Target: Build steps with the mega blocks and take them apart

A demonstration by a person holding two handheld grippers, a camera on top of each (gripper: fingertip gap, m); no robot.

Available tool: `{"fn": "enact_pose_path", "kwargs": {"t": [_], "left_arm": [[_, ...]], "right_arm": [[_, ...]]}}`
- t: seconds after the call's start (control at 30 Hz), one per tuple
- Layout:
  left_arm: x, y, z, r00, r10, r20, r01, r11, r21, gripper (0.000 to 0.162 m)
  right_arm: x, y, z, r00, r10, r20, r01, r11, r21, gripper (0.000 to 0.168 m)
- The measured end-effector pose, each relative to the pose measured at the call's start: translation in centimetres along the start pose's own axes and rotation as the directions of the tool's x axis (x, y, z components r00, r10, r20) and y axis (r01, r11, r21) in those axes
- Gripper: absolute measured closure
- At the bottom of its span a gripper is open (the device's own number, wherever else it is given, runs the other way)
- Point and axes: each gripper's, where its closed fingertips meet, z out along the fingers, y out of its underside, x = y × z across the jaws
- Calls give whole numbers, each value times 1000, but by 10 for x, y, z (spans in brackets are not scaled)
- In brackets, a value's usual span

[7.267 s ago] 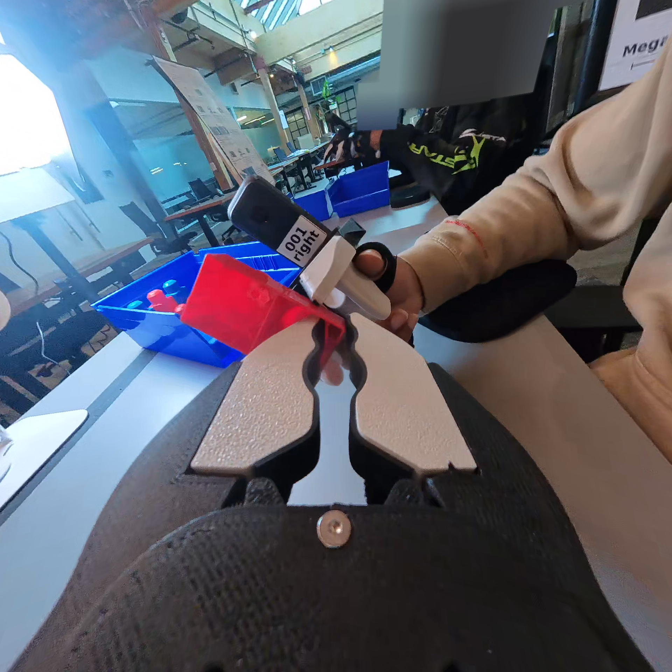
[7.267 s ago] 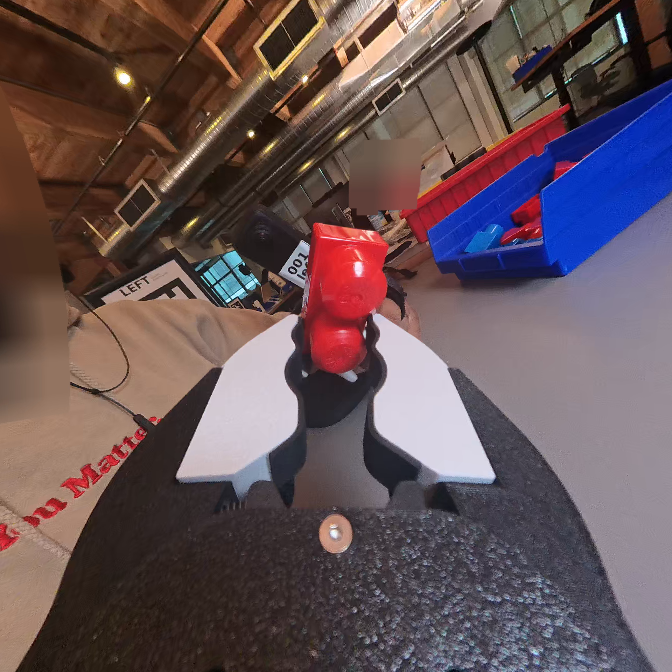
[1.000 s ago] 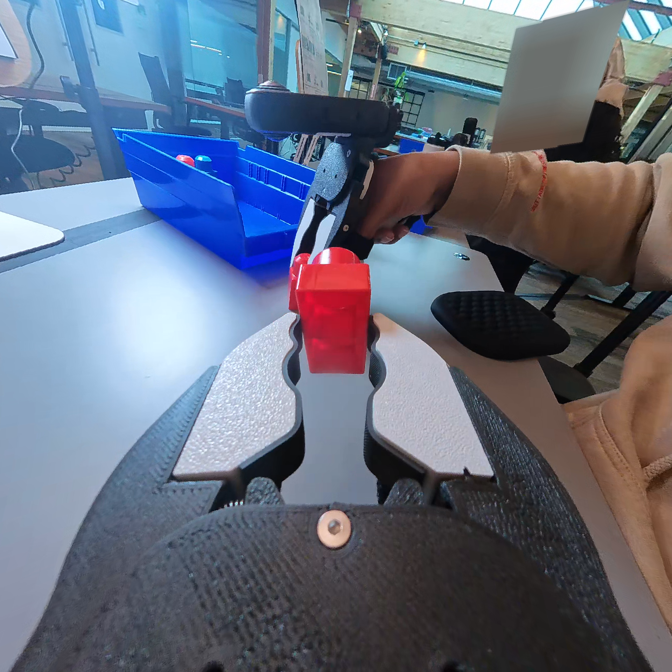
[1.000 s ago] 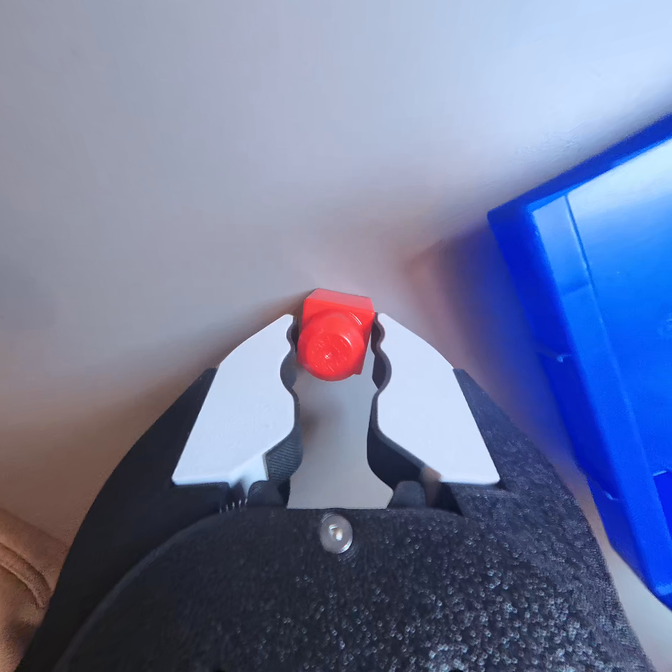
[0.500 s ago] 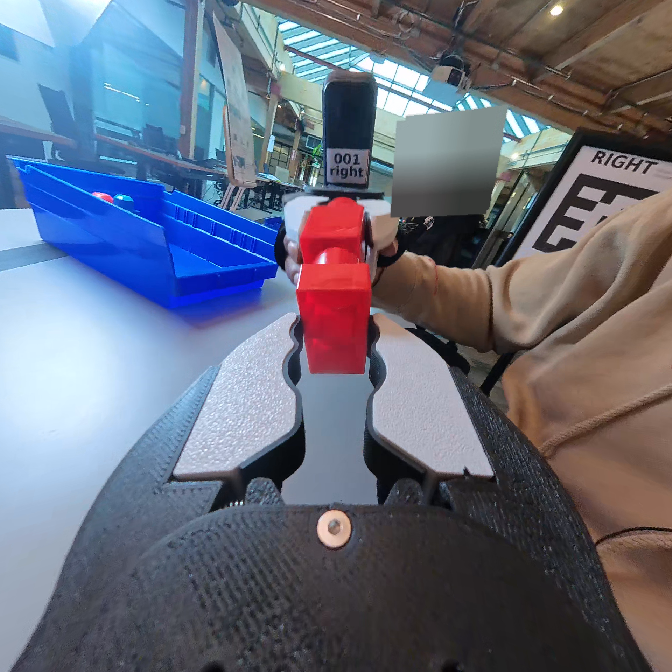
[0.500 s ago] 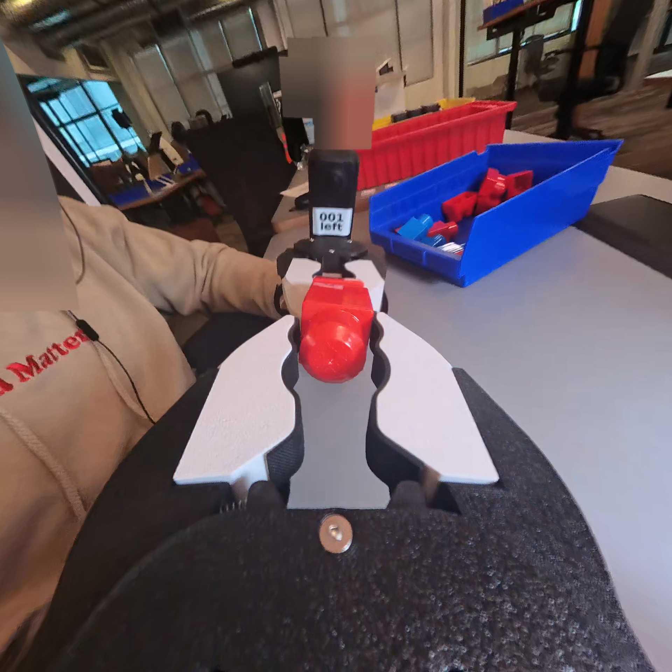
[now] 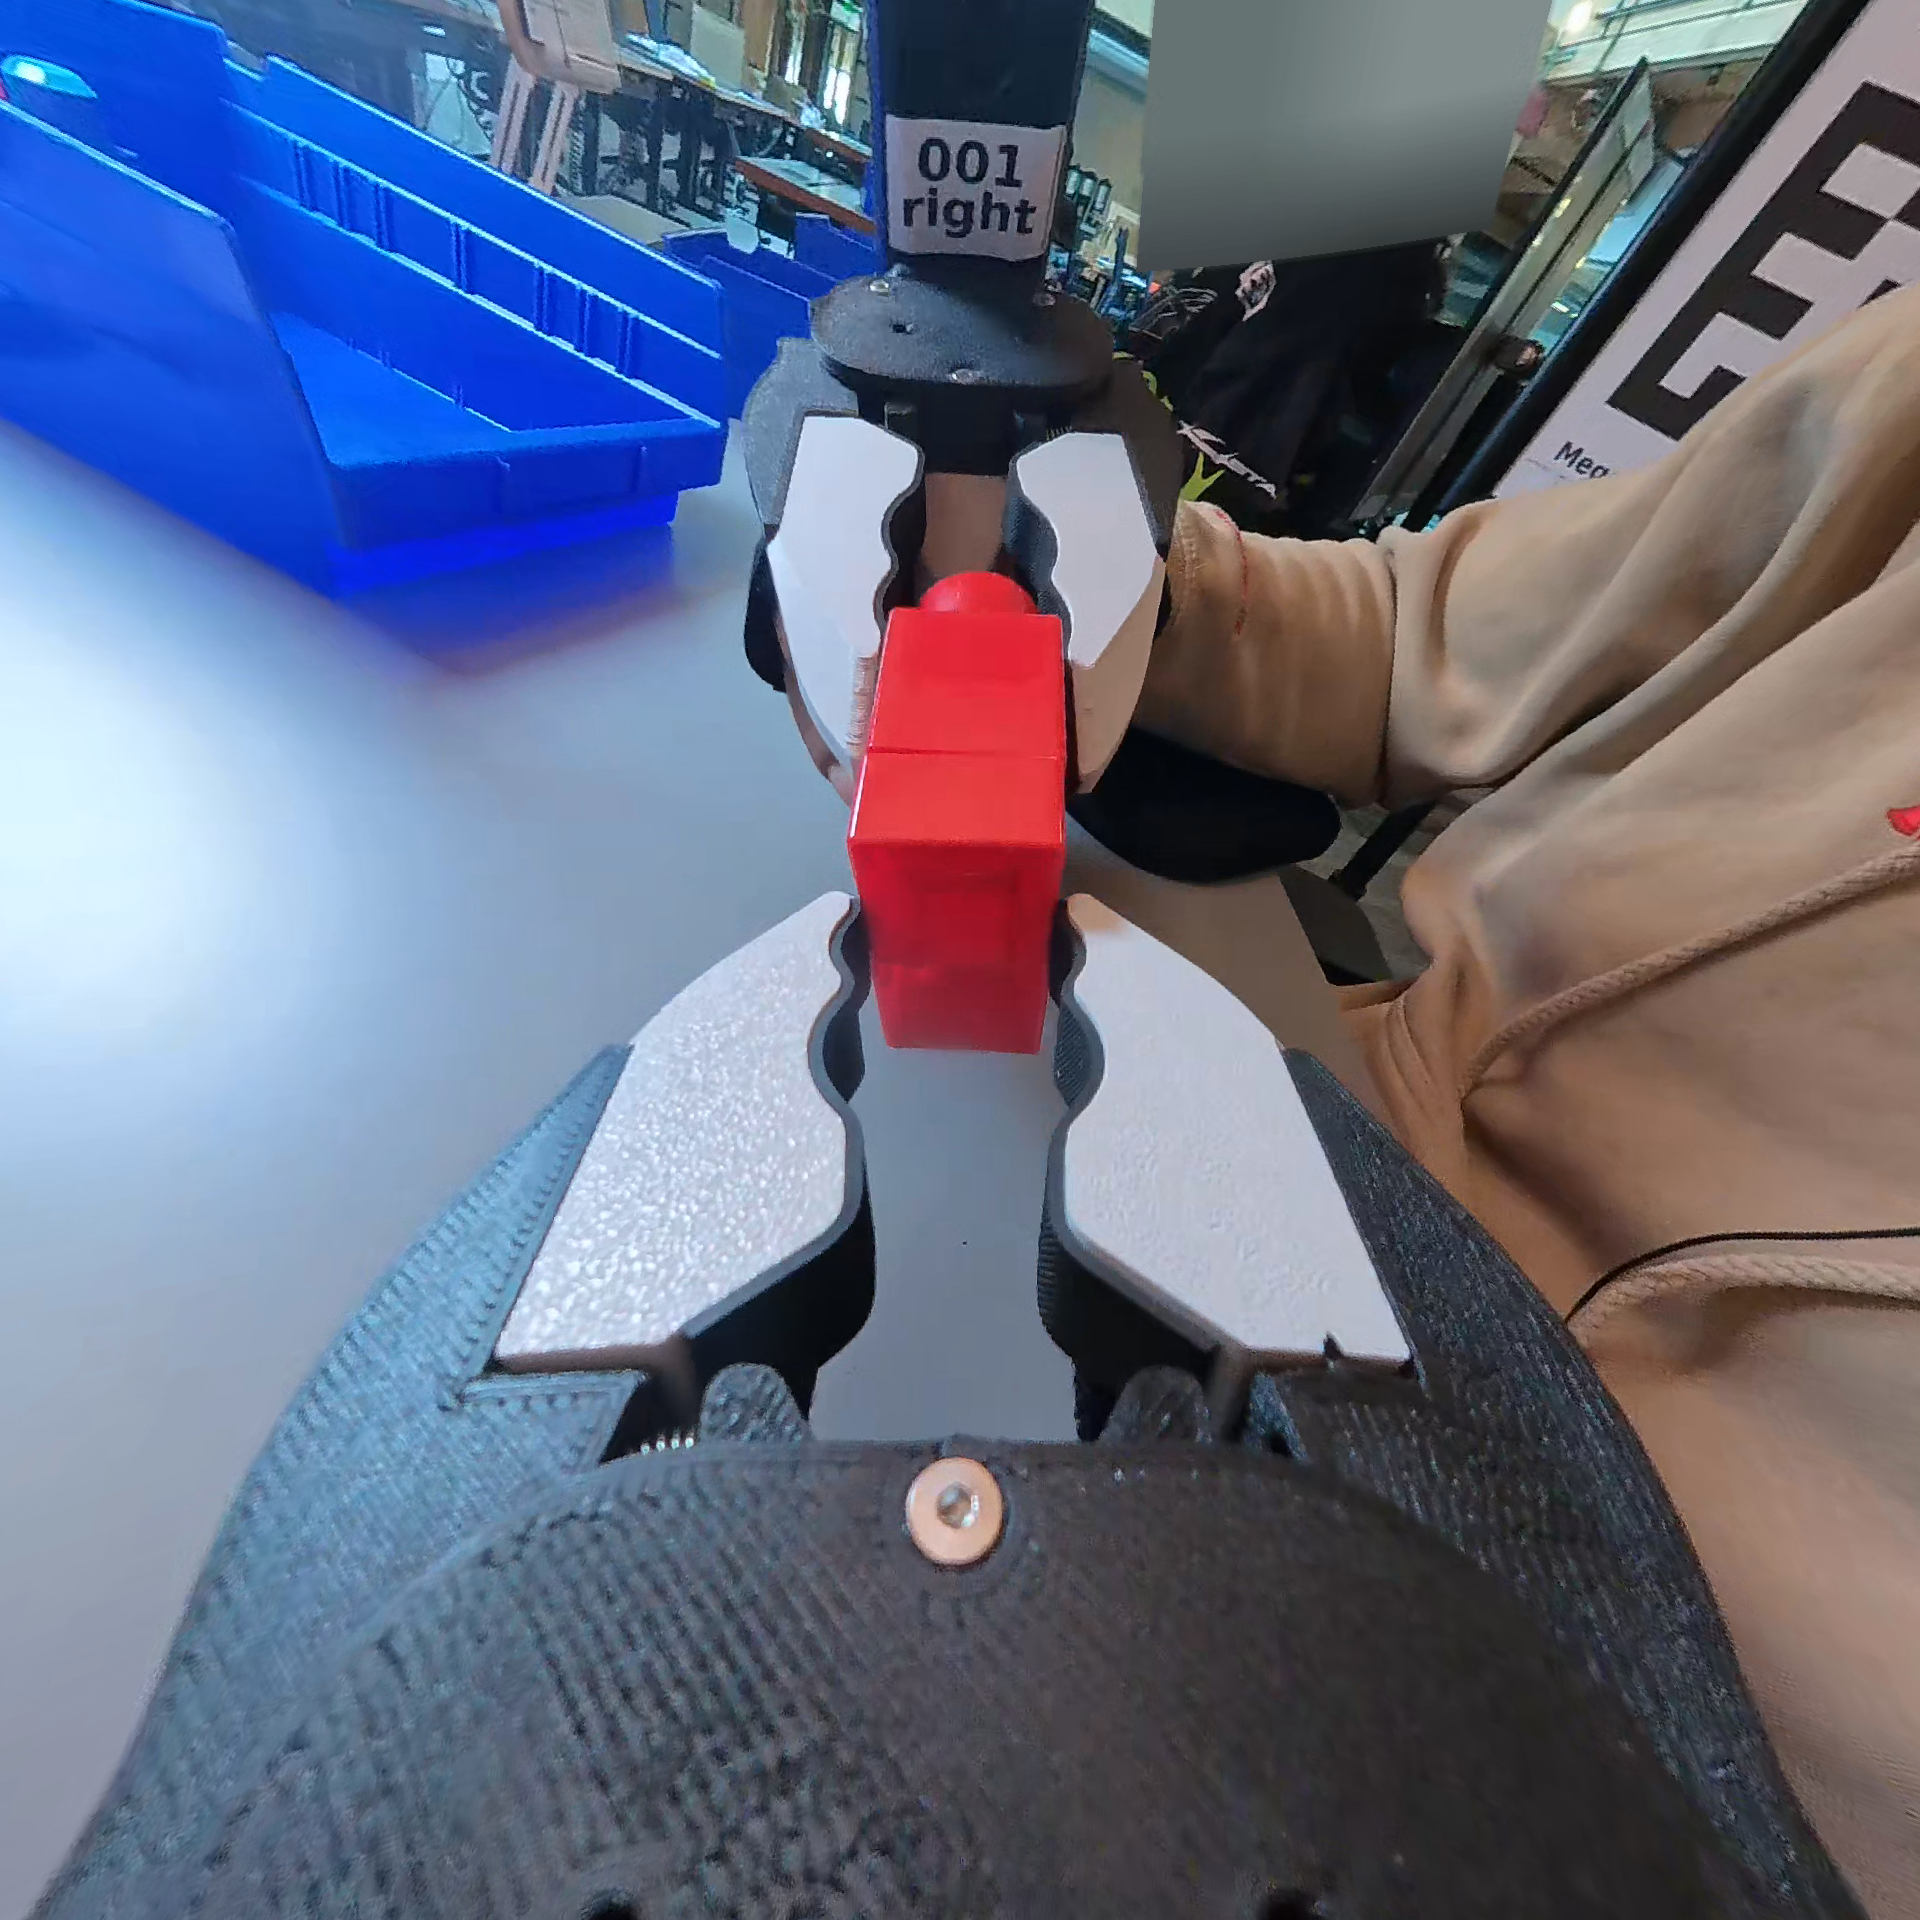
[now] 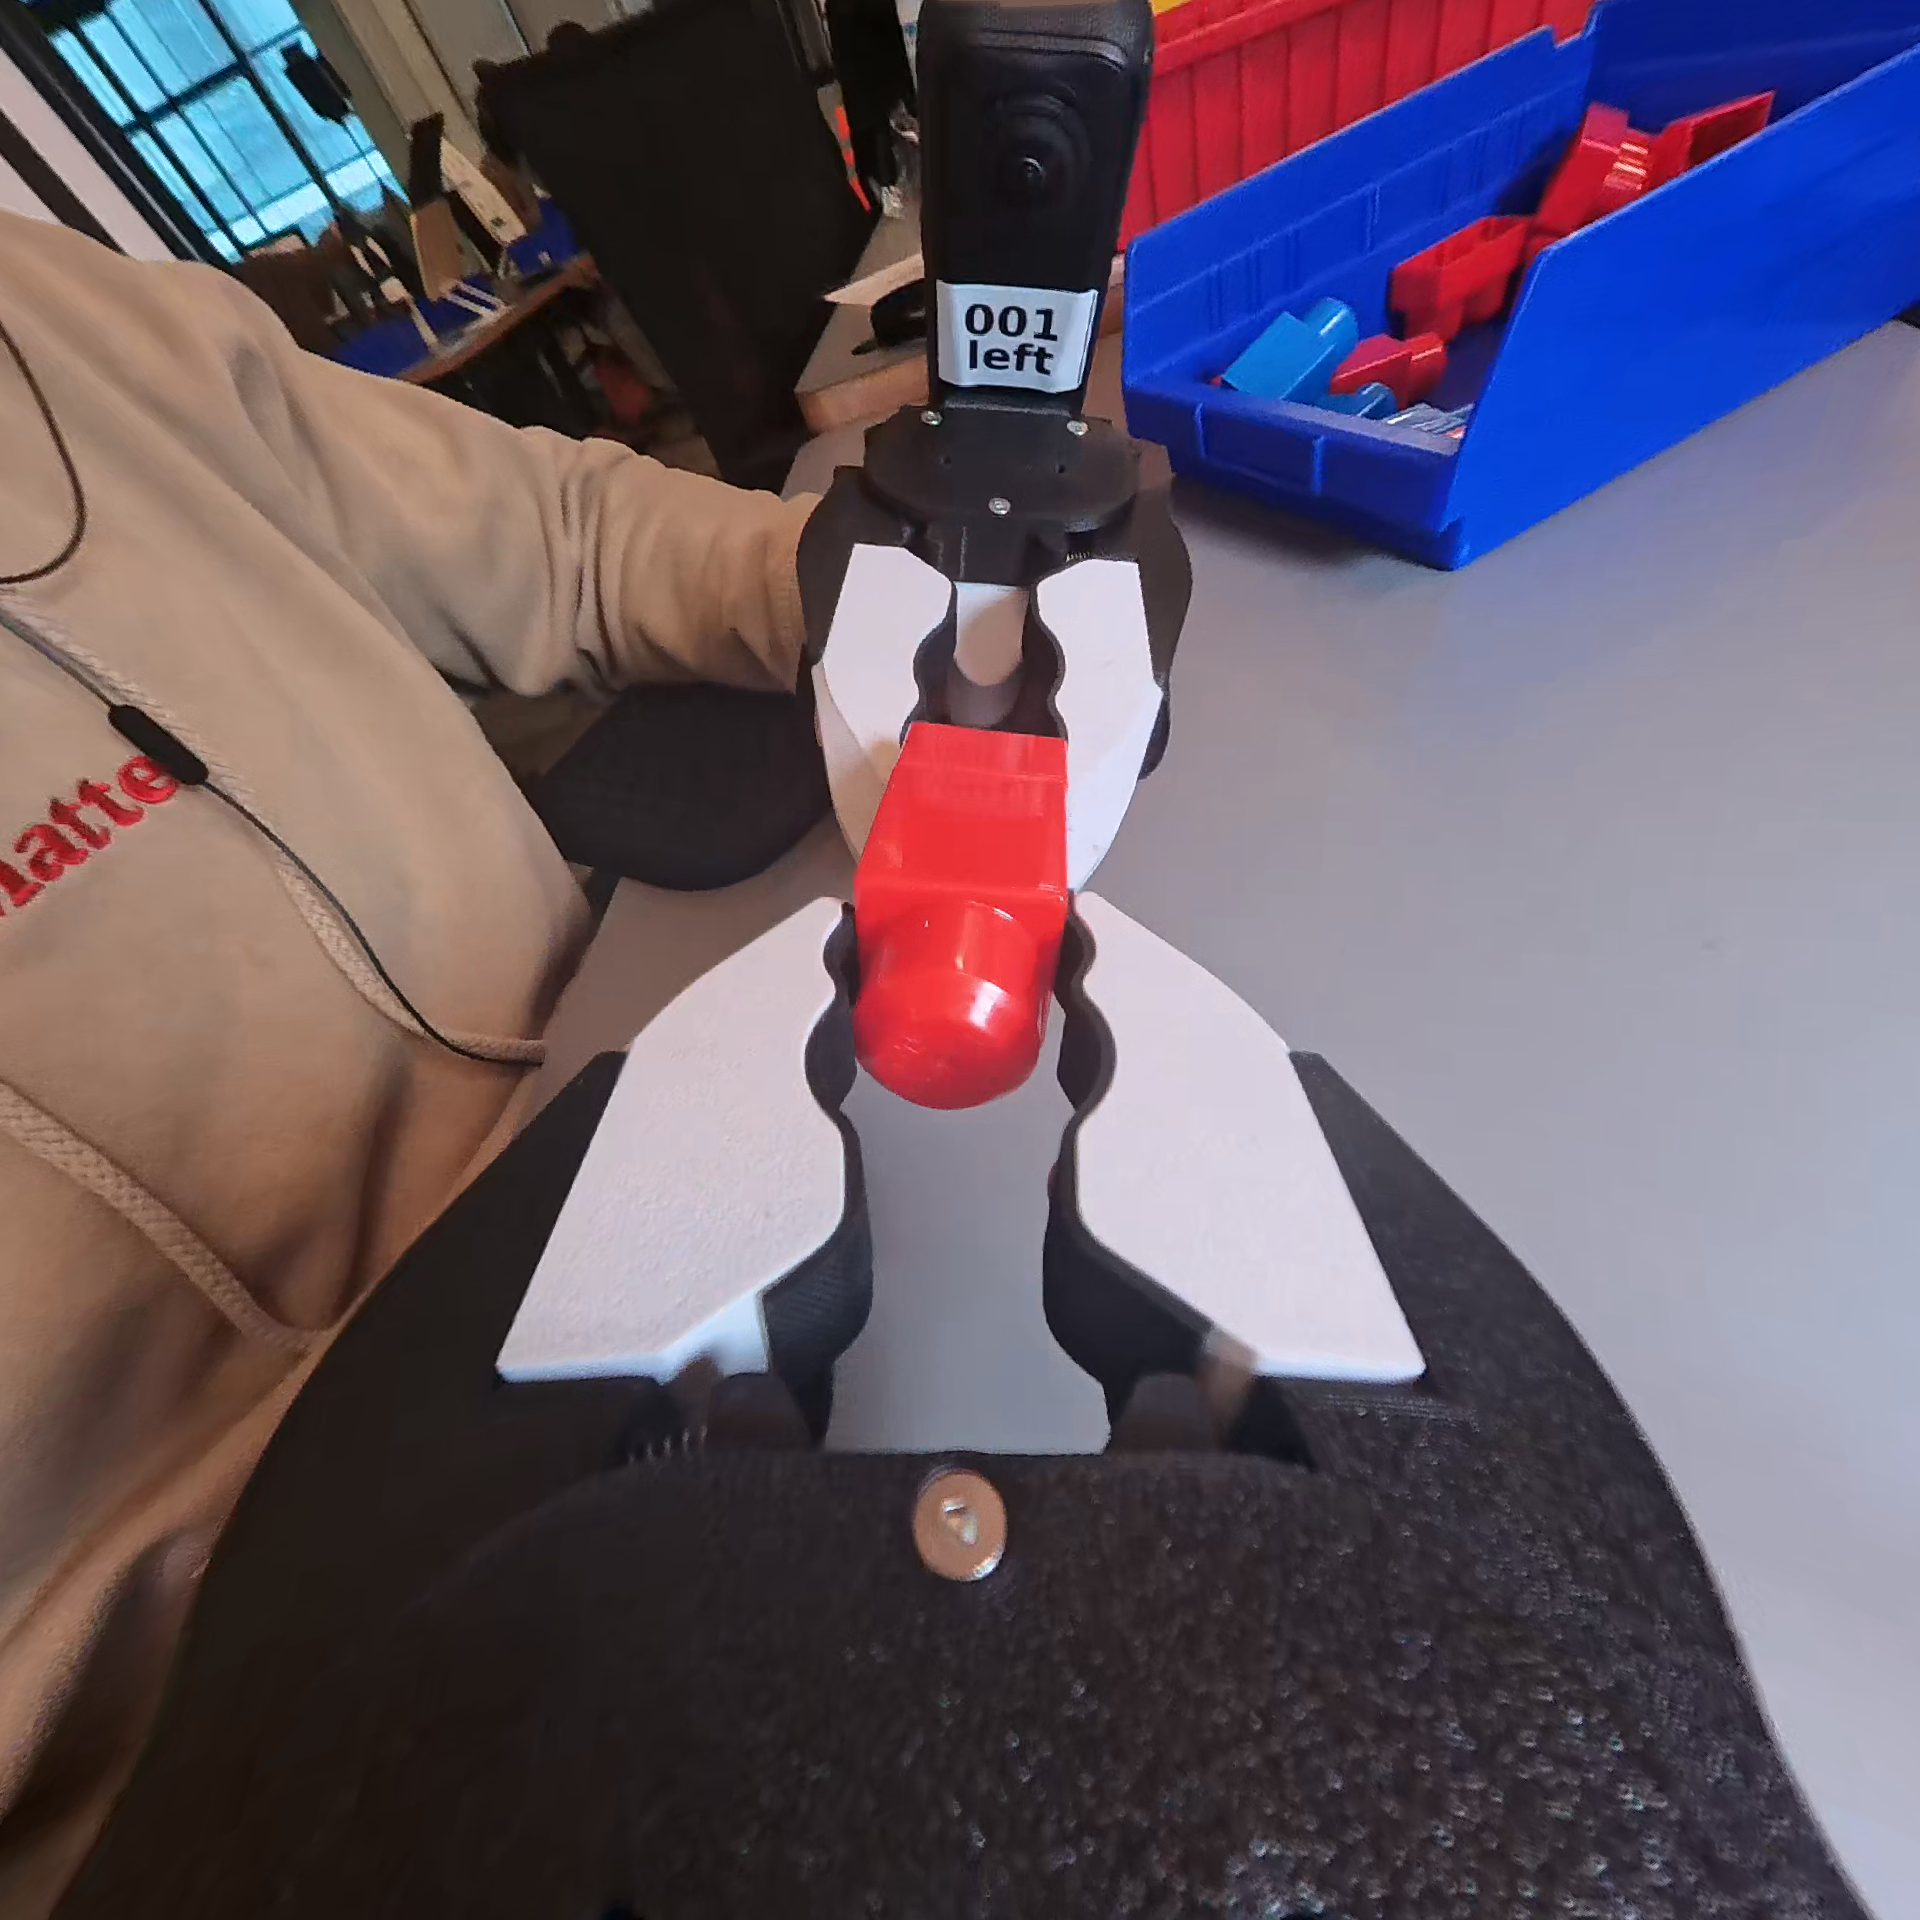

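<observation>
My left gripper (image 7: 956,925) is shut on a red mega block (image 7: 956,883). My right gripper (image 8: 961,935) is shut on a second red mega block (image 8: 961,925), with its round stud pointing back at its camera. The two grippers face each other tip to tip above the grey table. The two red blocks are pressed end to end and look joined in one line. In the left wrist view the right gripper (image 7: 971,665) holds the far block (image 7: 966,675). In the right wrist view the left gripper (image 8: 987,790) holds the far block (image 8: 987,779).
A blue bin (image 8: 1558,436) with several red and blue blocks stands on the table at the right of the right wrist view; it also shows in the left wrist view (image 7: 395,416). A red bin (image 8: 1299,94) is behind it. A person's beige sleeves and body flank the grippers.
The right gripper swung up from pointing down at the table to face the left gripper. The two red blocks came together and now touch end to end.
</observation>
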Motion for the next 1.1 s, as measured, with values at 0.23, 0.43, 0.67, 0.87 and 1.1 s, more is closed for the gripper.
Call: {"fn": "enact_pose_path", "kwargs": {"t": [0.23,0.43,0.67,0.87,1.1], "left_arm": [[2,-7,0,999,36,13,-37,999,31,128],[-4,-26,-14,996,54,74,-63,990,129,128],[2,-27,-13,997,50,51,-57,988,144,128],[-9,-37,-20,990,33,134,-60,978,200,129],[-21,-36,-25,976,51,213,-95,975,202,133]], "right_arm": [[-1,-9,-3,999,-38,-20,38,999,18,131],[6,-37,-28,988,-72,-134,86,991,103,137],[1,-39,-26,985,-85,-150,98,991,85,139],[21,-65,-61,950,-81,-301,96,995,36,139],[174,-79,-263,401,166,-901,-218,972,82,138]]}}
